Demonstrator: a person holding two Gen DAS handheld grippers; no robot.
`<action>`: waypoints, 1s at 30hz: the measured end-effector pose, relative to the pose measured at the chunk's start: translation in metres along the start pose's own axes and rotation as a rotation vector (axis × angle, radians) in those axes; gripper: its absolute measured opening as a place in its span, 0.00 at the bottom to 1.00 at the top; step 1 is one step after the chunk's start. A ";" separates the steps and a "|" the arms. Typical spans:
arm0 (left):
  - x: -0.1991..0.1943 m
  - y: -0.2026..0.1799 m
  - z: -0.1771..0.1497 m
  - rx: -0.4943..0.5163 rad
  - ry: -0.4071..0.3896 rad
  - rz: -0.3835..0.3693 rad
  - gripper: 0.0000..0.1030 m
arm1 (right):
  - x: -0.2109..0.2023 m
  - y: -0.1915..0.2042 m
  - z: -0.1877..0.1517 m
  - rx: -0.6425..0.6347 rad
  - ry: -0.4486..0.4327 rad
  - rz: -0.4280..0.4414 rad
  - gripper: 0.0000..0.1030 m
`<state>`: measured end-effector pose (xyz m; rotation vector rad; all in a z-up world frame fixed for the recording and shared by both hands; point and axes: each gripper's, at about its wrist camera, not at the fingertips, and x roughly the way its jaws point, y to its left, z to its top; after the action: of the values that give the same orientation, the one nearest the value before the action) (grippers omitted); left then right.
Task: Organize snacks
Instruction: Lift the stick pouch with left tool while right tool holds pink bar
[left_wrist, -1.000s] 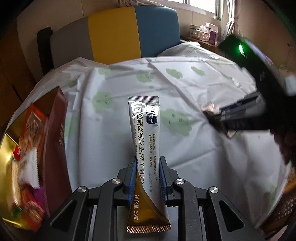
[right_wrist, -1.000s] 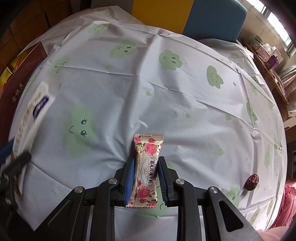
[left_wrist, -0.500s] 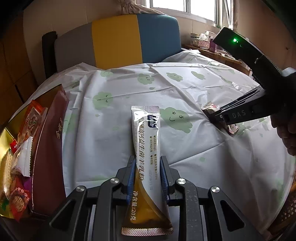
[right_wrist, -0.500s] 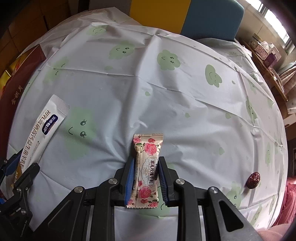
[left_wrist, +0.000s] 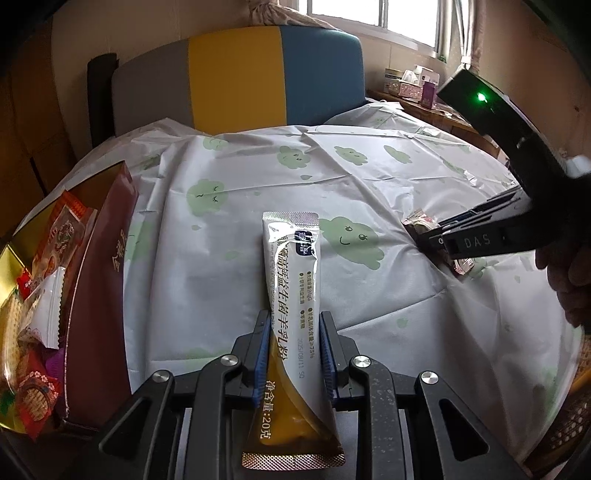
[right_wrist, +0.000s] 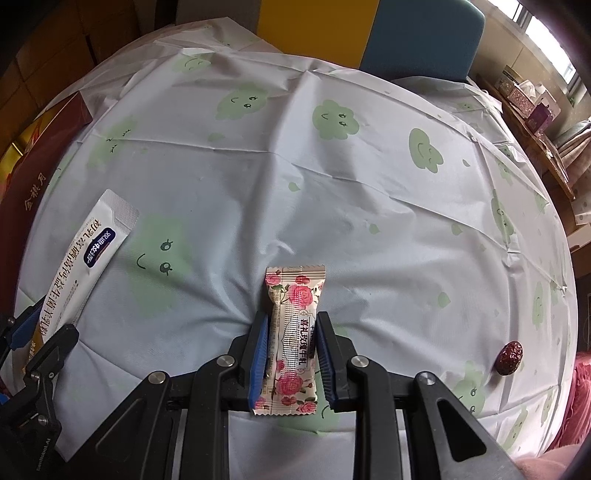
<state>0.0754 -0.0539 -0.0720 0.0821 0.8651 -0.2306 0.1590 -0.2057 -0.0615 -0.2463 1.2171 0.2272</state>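
While the right wrist view alone catches a red date (right_wrist: 509, 357) lying on the tablecloth (right_wrist: 332, 206), the left shows the gift box (left_wrist: 99, 295) holding wrapped snacks (left_wrist: 37, 321). Left gripper (left_wrist: 294, 350) pinches a powder sachet (left_wrist: 293, 295); right gripper (right_wrist: 291, 354) pinches a rose-print candy (right_wrist: 293, 332).

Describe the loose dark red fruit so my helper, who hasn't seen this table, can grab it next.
Start from the round table's white cloth with green clouds. In the right wrist view, go to its right edge, well right of the rose-print candy in the right gripper. The small wrinkled dark red date lies there alone, unwrapped.
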 end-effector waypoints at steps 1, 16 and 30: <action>-0.001 0.000 0.000 0.001 0.002 0.000 0.24 | 0.000 0.000 0.000 0.000 -0.001 0.001 0.26; -0.042 0.002 0.008 -0.029 -0.054 -0.017 0.24 | -0.004 0.007 -0.004 -0.019 -0.009 -0.023 0.25; -0.083 0.029 0.014 -0.115 -0.103 -0.023 0.24 | -0.006 0.012 -0.005 -0.023 -0.015 -0.031 0.25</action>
<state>0.0409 -0.0139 -0.0006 -0.0468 0.7757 -0.2046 0.1492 -0.1962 -0.0584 -0.2833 1.1952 0.2161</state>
